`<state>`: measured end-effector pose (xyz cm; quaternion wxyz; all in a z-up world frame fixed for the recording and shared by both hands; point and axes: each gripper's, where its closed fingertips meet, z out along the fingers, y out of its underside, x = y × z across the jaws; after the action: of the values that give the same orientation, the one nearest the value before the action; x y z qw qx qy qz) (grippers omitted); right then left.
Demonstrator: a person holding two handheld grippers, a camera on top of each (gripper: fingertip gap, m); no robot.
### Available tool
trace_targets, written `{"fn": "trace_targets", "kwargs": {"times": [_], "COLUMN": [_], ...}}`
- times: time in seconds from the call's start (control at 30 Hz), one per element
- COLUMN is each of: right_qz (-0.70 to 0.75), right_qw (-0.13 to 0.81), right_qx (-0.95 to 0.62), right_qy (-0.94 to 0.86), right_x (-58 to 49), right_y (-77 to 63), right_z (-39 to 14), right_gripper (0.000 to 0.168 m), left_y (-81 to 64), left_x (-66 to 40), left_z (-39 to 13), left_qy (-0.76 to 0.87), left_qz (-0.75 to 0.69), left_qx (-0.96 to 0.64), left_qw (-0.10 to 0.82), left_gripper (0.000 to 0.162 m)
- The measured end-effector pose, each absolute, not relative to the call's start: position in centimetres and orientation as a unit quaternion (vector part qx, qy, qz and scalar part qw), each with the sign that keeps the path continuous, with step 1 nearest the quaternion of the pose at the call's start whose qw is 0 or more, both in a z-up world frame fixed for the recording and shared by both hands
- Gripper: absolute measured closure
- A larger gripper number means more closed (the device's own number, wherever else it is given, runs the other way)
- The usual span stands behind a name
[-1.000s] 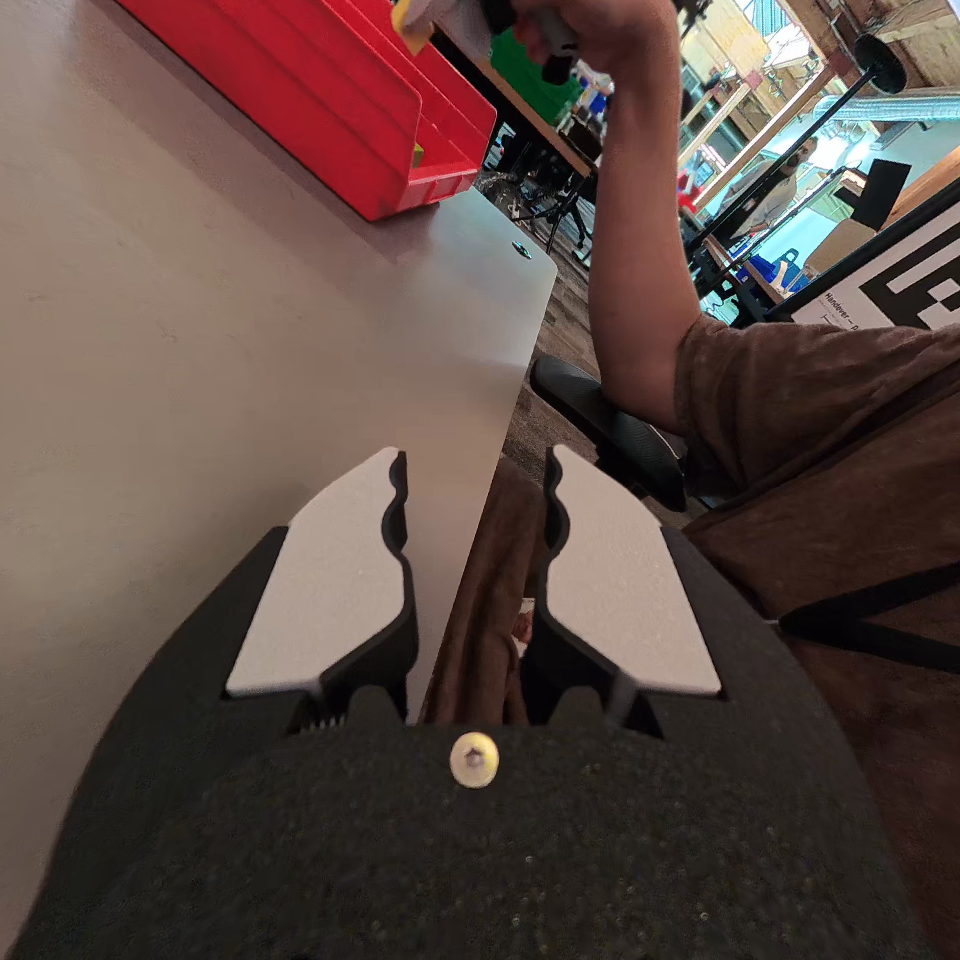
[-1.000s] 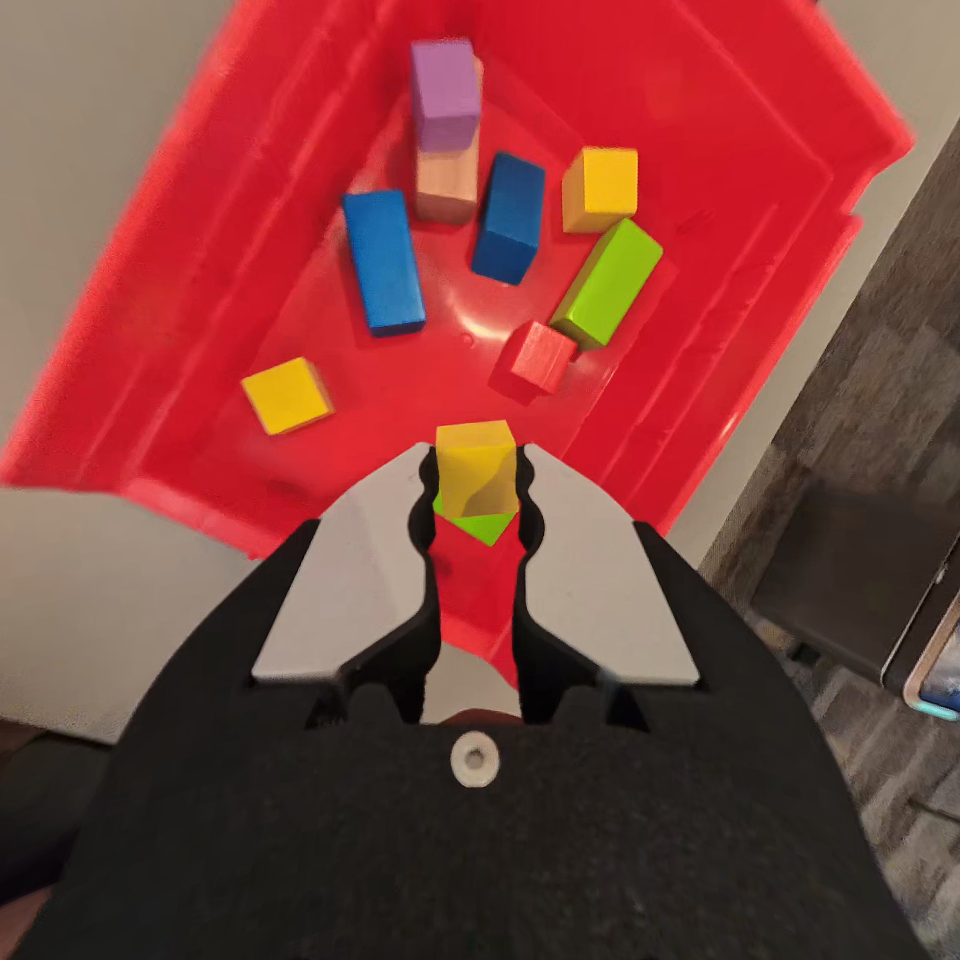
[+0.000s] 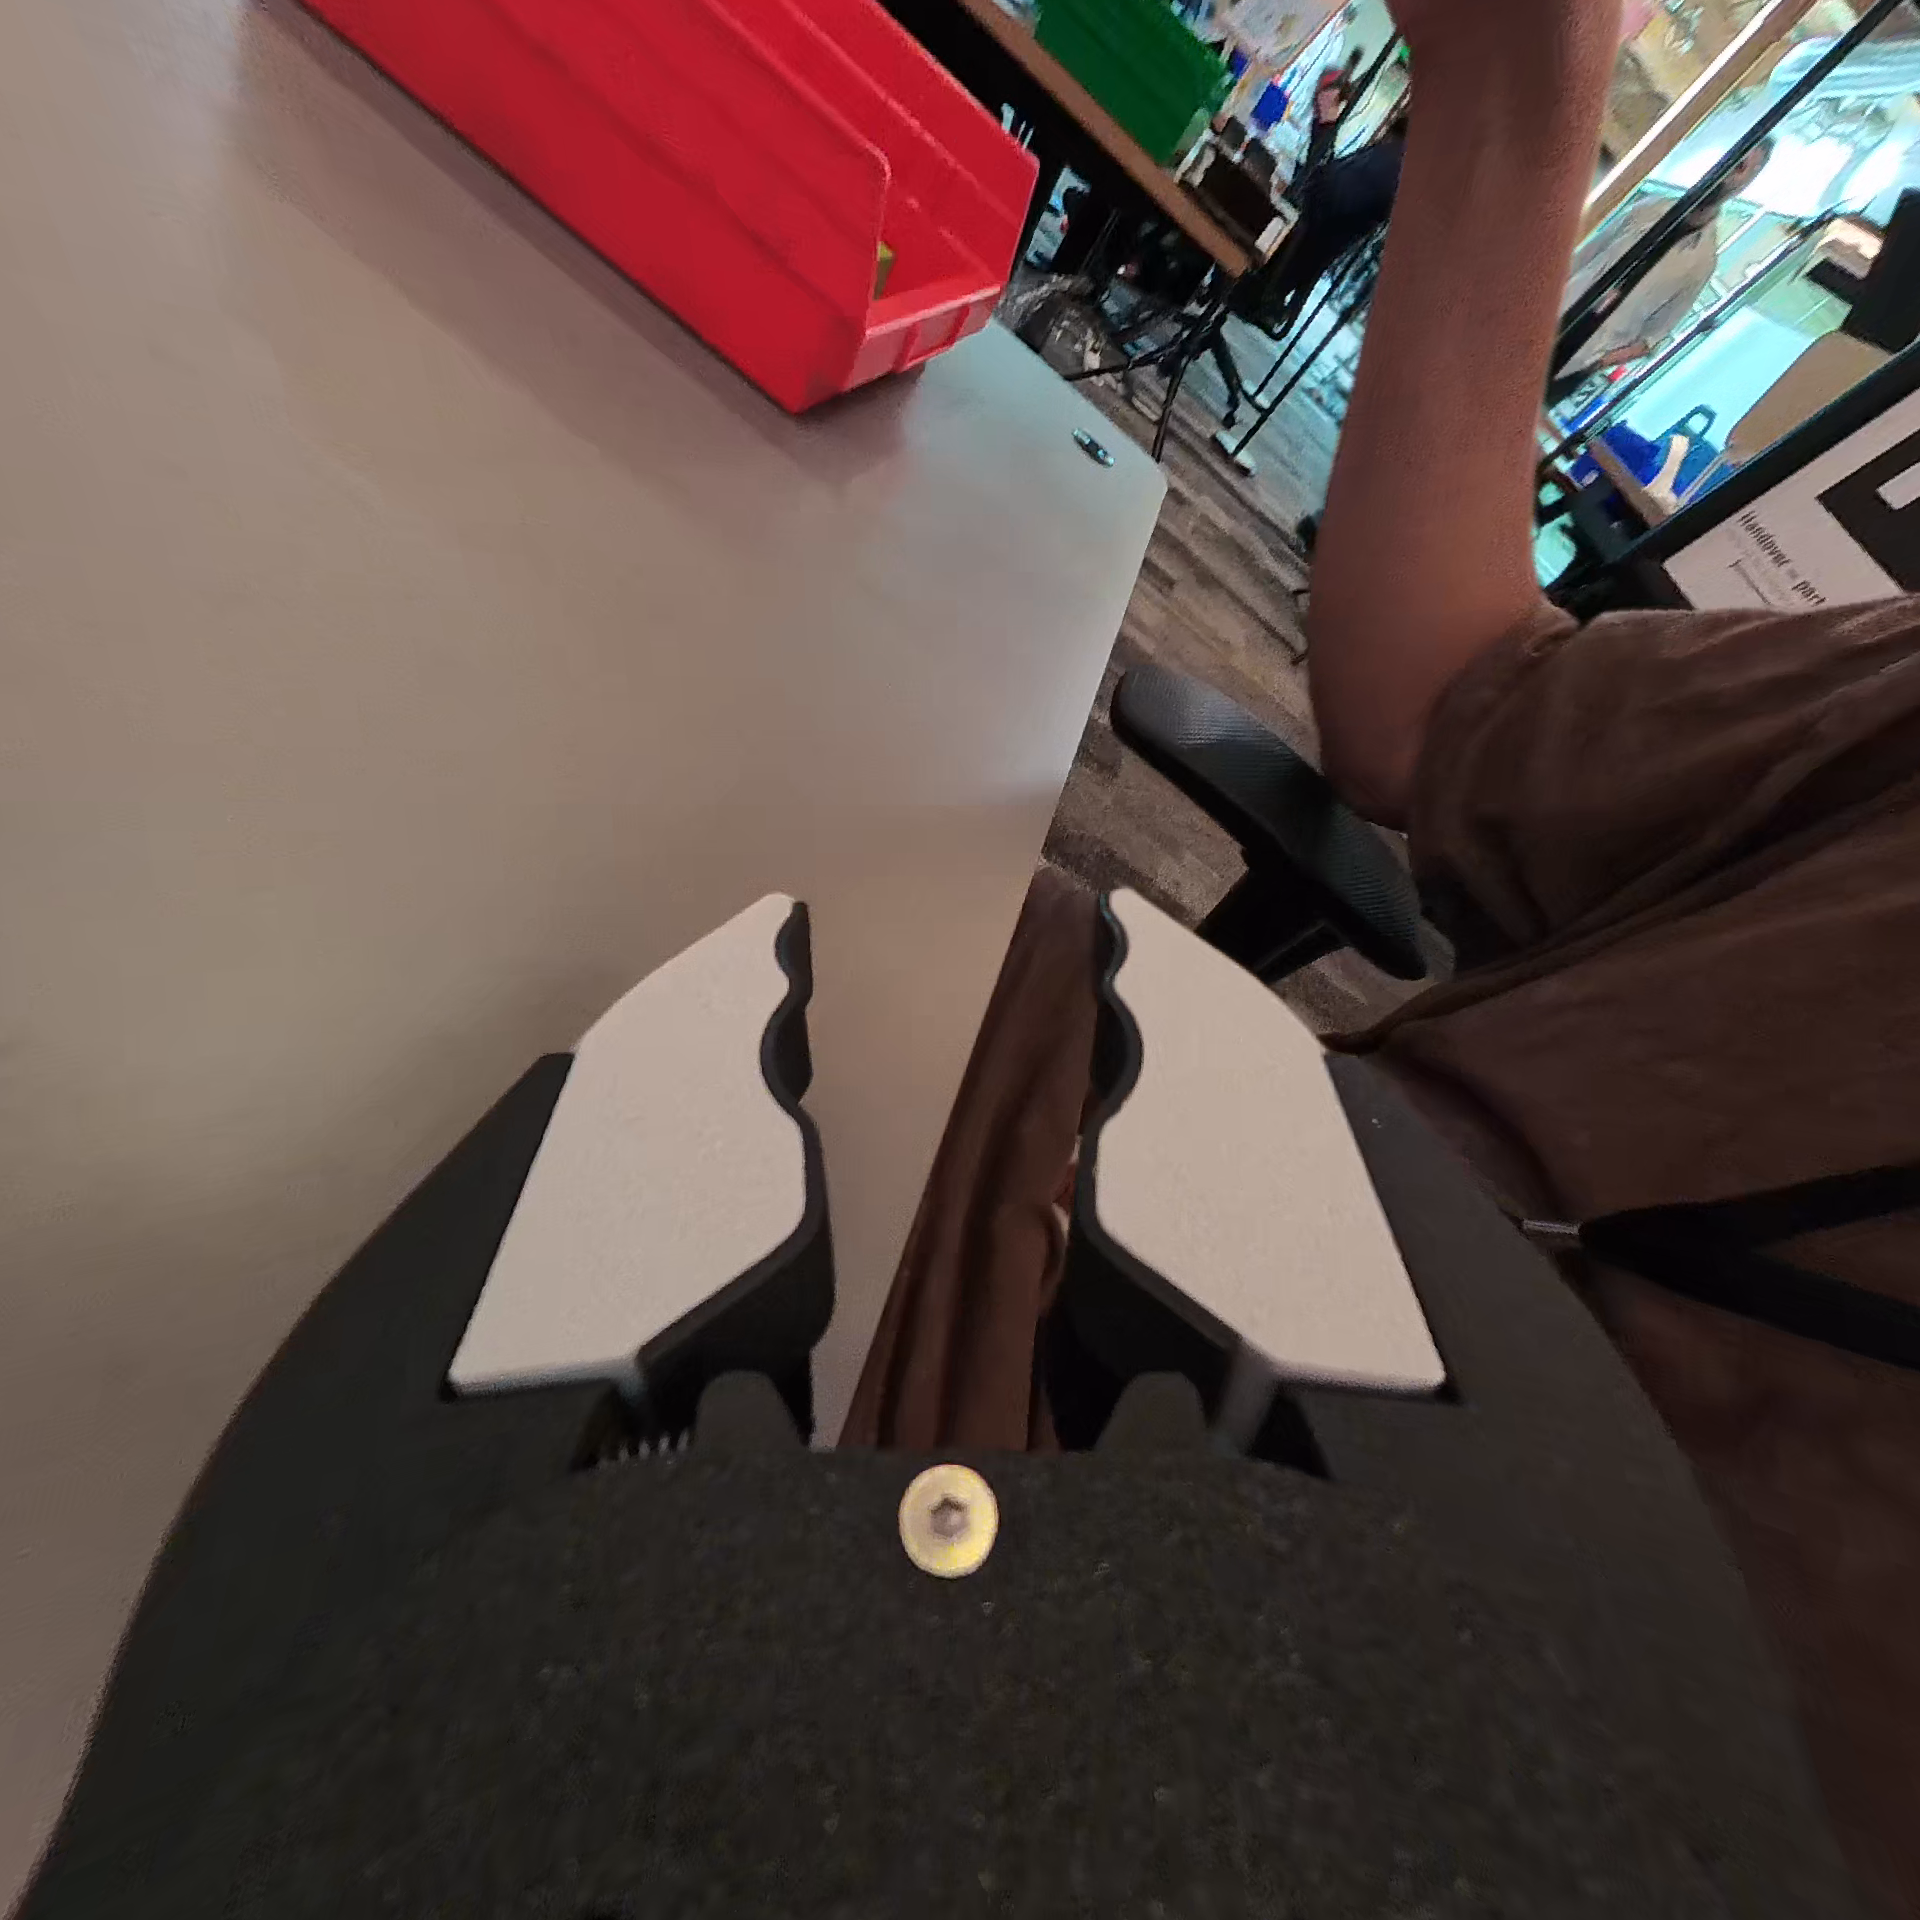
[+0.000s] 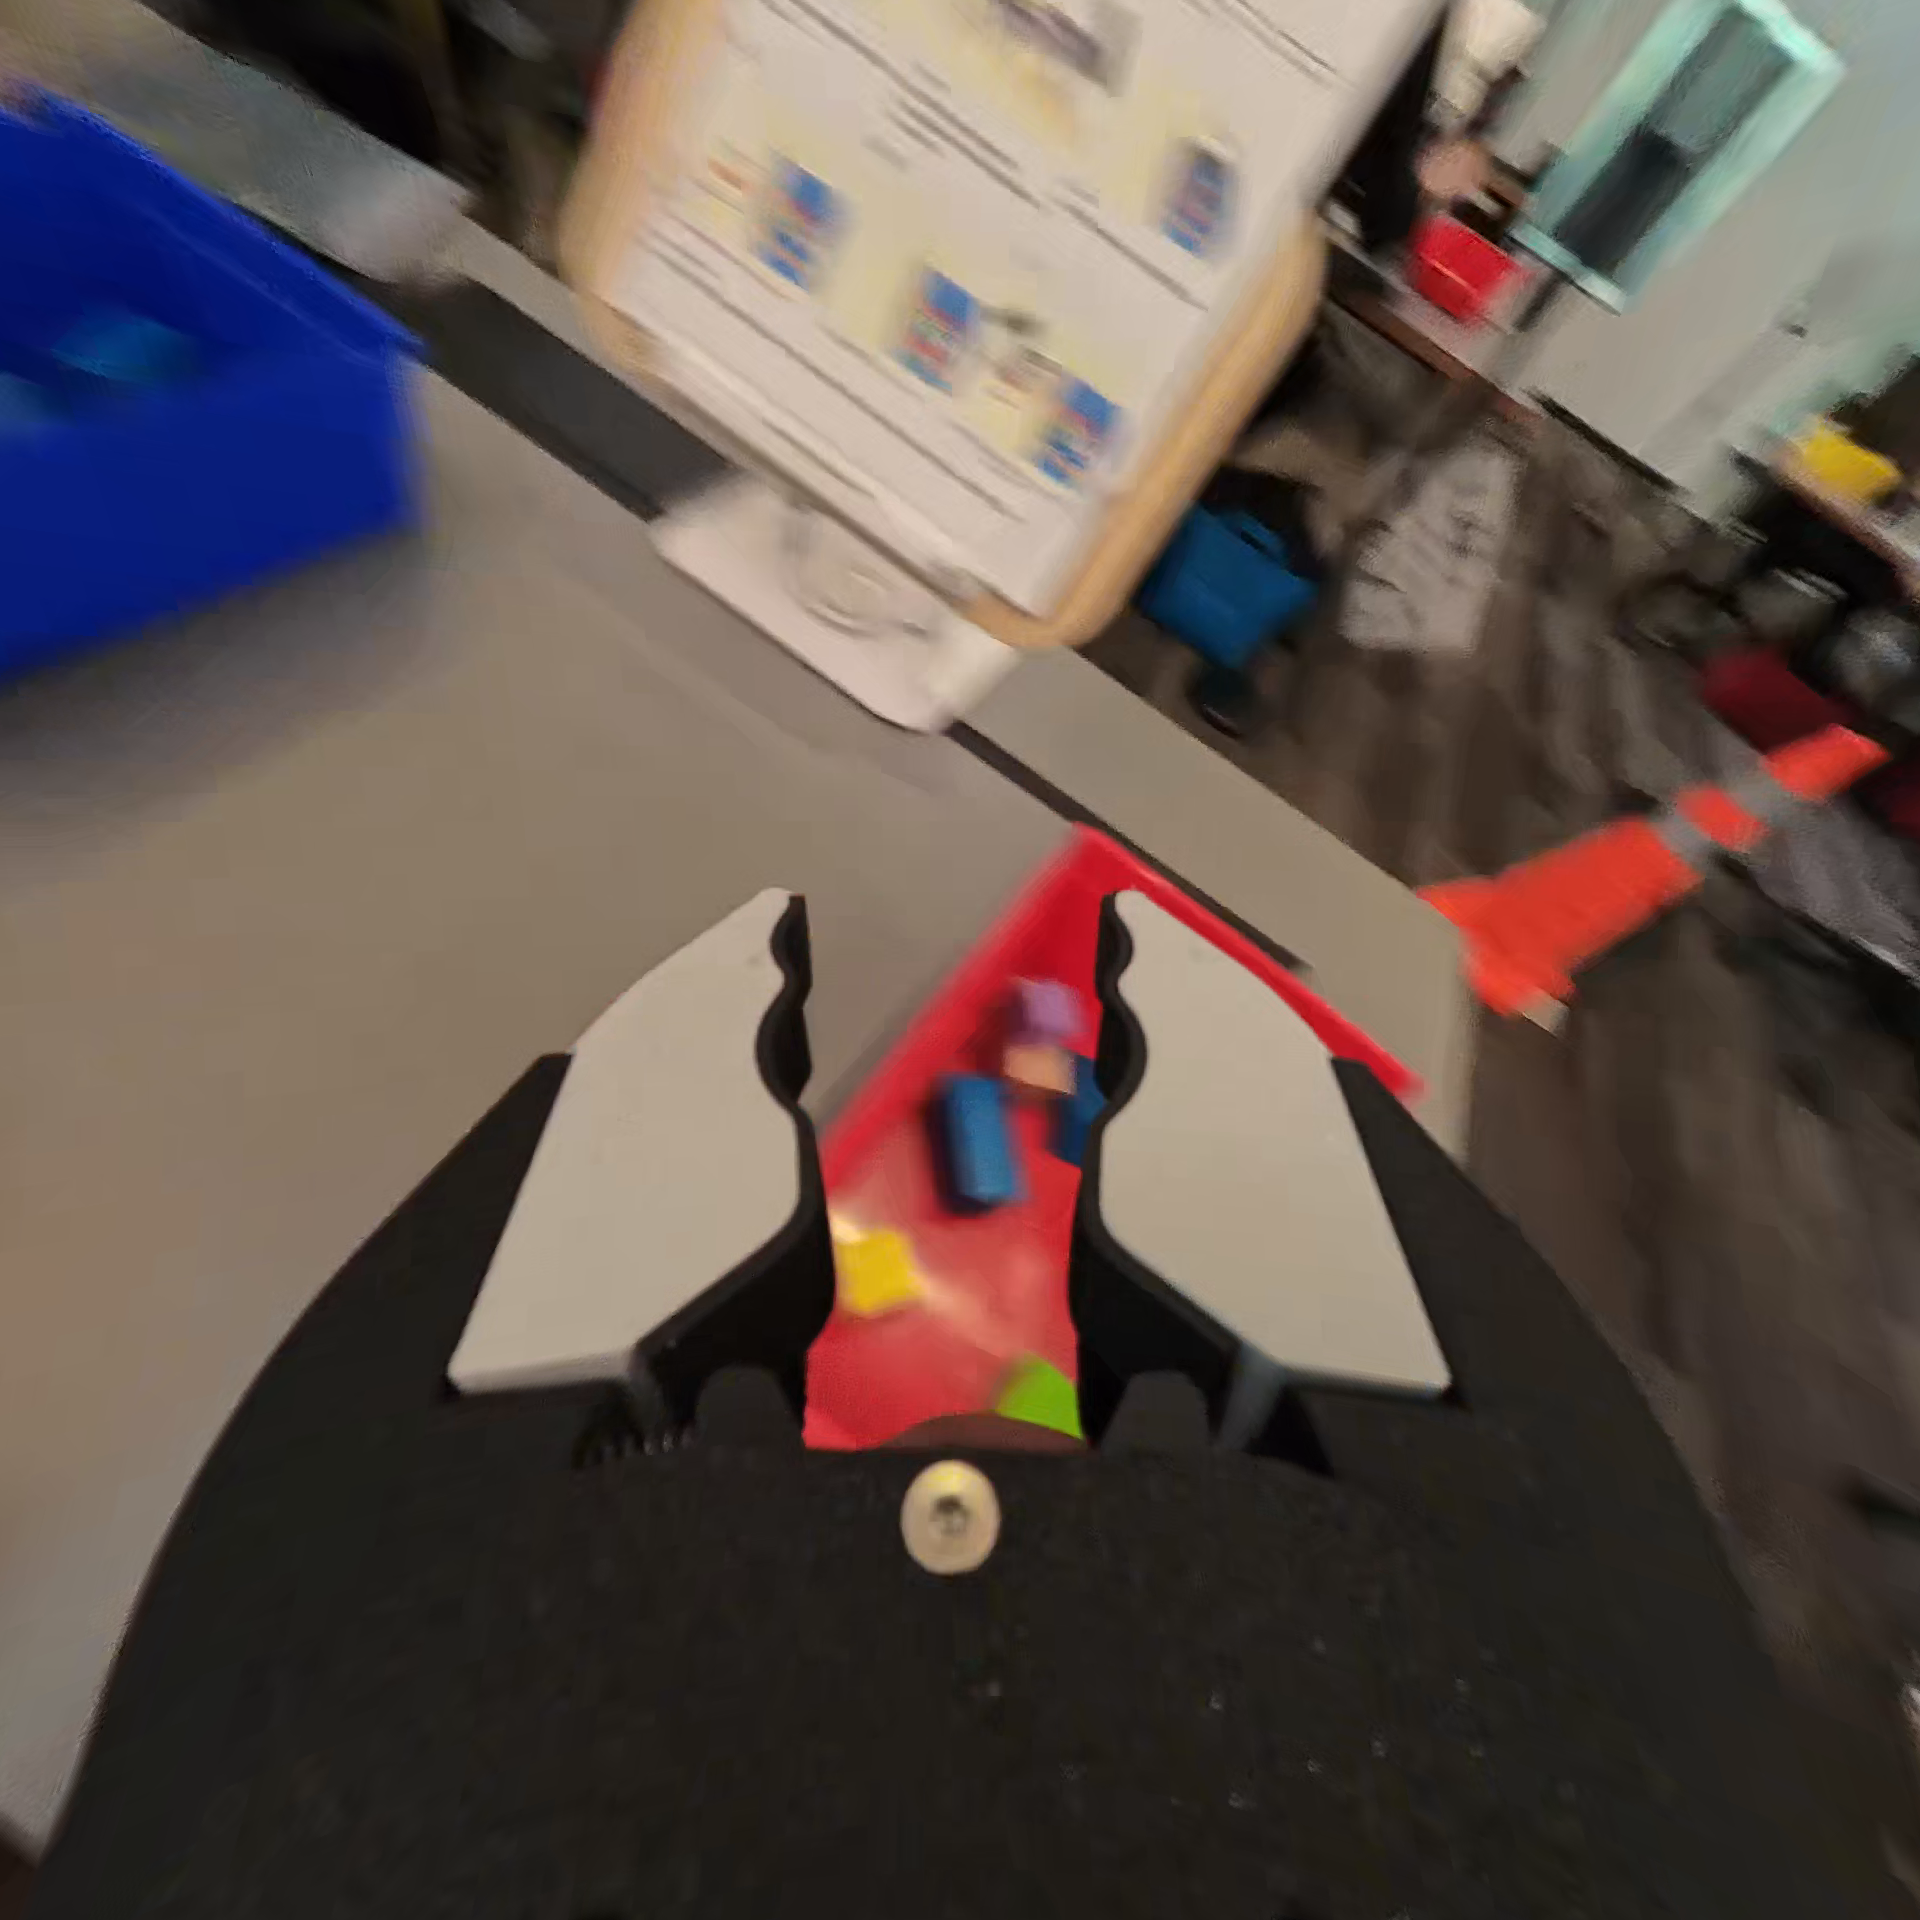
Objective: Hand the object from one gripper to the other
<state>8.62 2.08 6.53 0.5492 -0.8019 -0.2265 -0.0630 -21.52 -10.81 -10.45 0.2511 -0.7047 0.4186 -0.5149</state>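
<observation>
My left gripper is open and empty, low over the front edge of the grey table. The red bin stands at the table's far right corner. My right gripper is open and empty above the red bin; this view is blurred by motion. Between its fingers I see blocks lying in the bin: a yellow block, a blue block, a purple block and a green block. The right gripper itself is out of the left wrist view; only the raised arm shows.
A blue bin stands on the table at the left. A white printed board stands behind the table. An orange cone lies on the floor at the right. A black chair armrest is beside the table edge.
My right gripper has opened and no longer holds the yellow block. It has tilted up from looking straight down into the red bin. The left gripper has hardly moved.
</observation>
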Motion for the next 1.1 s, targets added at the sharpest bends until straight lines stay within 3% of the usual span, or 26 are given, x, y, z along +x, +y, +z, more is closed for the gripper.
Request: {"fn": "trace_targets", "kwargs": {"times": [0.1,0.23,0.57,0.73,1.0,1.1], "right_qz": [0.124,0.310,0.278,0.249,0.240,0.243], "right_qw": [0.571,0.530,0.509,0.486,0.471,0.473], "right_qx": [-0.757,-0.735,-0.752,-0.766,-0.777,-0.775], "right_qy": [-0.291,-0.286,-0.312,-0.339,-0.341,-0.342], "right_x": [-2.1,-10.0,-11.2,-11.5,-10.9,-10.9], "right_y": [-1.4,-6.4,-7.0,-7.2,-6.8,-6.9], "right_z": [1.8,-6.0,-10.4,-12.4,-13.3,-13.0], "right_gripper": [0.116,0.119,0.120,0.120,0.120,0.120], "left_y": [-10.2,-9.2,1.3,10.1,23.1,26.0], "left_x": [-22.1,-23.5,-30.6,-34.0,-39.1,-40.1], "left_z": [-10.5,-12.1,-9.0,-10.7,-13.9,-15.3], "left_qy": [0.412,0.398,0.465,0.494,0.241,0.160], "left_qz": [-0.506,-0.467,-0.308,-0.160,-0.048,-0.025], "left_qx": [-0.716,-0.759,-0.789,-0.821,-0.958,-0.979], "left_qw": [0.249,0.216,0.257,0.236,0.149,0.125], "left_gripper": [0.111,0.104,0.108,0.103,0.095,0.101]}}
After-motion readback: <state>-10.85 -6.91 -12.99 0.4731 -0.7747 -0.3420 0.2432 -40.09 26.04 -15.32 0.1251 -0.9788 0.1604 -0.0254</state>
